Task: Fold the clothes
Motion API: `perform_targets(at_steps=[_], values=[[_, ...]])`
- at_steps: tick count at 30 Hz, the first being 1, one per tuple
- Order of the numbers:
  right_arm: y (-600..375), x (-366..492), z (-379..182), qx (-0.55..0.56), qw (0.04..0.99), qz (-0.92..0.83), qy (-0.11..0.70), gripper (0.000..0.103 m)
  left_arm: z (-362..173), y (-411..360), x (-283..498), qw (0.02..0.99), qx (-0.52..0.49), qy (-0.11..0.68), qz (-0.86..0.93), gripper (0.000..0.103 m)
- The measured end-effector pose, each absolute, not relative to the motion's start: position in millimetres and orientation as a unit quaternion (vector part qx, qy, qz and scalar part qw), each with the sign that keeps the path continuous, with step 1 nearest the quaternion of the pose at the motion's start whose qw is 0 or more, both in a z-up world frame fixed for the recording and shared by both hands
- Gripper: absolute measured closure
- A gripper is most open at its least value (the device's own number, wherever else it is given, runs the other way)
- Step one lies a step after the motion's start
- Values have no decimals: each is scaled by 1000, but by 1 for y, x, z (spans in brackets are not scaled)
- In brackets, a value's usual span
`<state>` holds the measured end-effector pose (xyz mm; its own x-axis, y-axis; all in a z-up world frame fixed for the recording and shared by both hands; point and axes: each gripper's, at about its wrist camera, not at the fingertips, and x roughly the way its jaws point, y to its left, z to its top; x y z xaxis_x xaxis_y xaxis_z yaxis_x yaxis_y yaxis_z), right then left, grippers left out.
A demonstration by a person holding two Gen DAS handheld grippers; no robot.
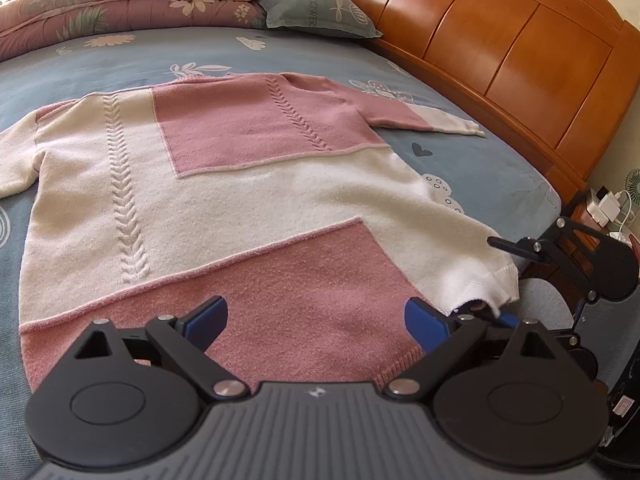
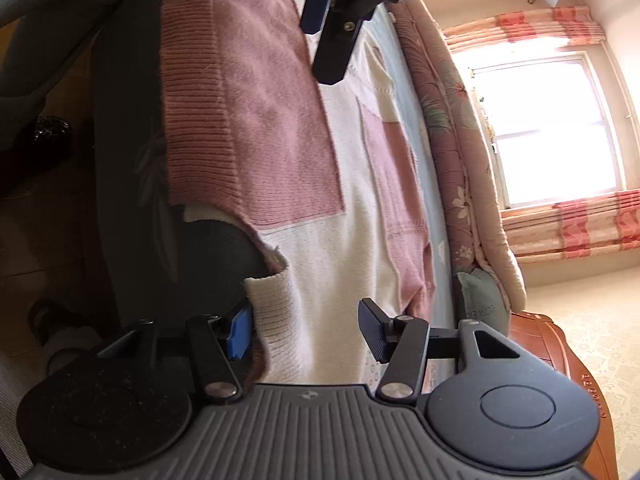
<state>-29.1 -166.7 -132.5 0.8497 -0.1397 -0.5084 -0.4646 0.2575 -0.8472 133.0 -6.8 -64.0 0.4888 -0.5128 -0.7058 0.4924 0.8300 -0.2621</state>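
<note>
A pink and cream knit sweater (image 1: 224,184) lies flat on the blue bed sheet (image 1: 120,60), hem toward me. My left gripper (image 1: 316,320) is open above the pink hem panel, its fingers apart on either side. My right gripper (image 2: 306,330) is open around the cream ribbed hem corner (image 2: 276,312), which sits between its two fingers at the bed's edge. In the left wrist view the right gripper (image 1: 560,256) shows at the sweater's right hem corner. In the right wrist view the left gripper (image 2: 340,8) shows at the top over the pink panel.
A wooden headboard (image 1: 500,52) runs along the right. A folded floral quilt (image 1: 120,4) and a grey-green pillow (image 1: 320,8) lie at the far end of the bed. A nightstand with chargers (image 1: 604,208) stands beyond the bed corner. A bright window (image 2: 540,132) faces the right camera.
</note>
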Motion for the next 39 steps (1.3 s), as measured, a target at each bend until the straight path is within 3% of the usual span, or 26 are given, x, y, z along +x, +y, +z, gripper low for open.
perform_targets(at_steps=[4, 7, 13, 18, 23, 27, 31, 39], values=[[-171, -25, -131, -591, 758, 101, 255, 45, -61, -10, 132, 864, -7, 411, -293, 8], [-171, -21, -133, -565, 765, 122, 283, 90, -58, -14, 130, 864, 5, 408, -296, 8], [-183, -11, -95, -405, 818, 201, 355, 90, -51, -13, 126, 861, 34, 404, -307, 8], [-196, -4, -90, -370, 810, 216, 401, 84, -51, -14, 129, 859, 73, 408, -301, 8], [-219, -6, -52, -277, 850, 236, 382, 66, -56, -8, 142, 858, 86, 415, -290, 8], [-251, 24, -28, -108, 897, 253, 347, 56, -65, -8, 151, 856, 85, 429, -275, 8], [-267, 61, -51, -93, 913, 133, 374, 56, -75, -8, 161, 854, 85, 442, -260, 8], [-335, 82, -99, 64, 911, 27, 406, 57, -93, 13, 158, 849, 59, 463, -247, 8]])
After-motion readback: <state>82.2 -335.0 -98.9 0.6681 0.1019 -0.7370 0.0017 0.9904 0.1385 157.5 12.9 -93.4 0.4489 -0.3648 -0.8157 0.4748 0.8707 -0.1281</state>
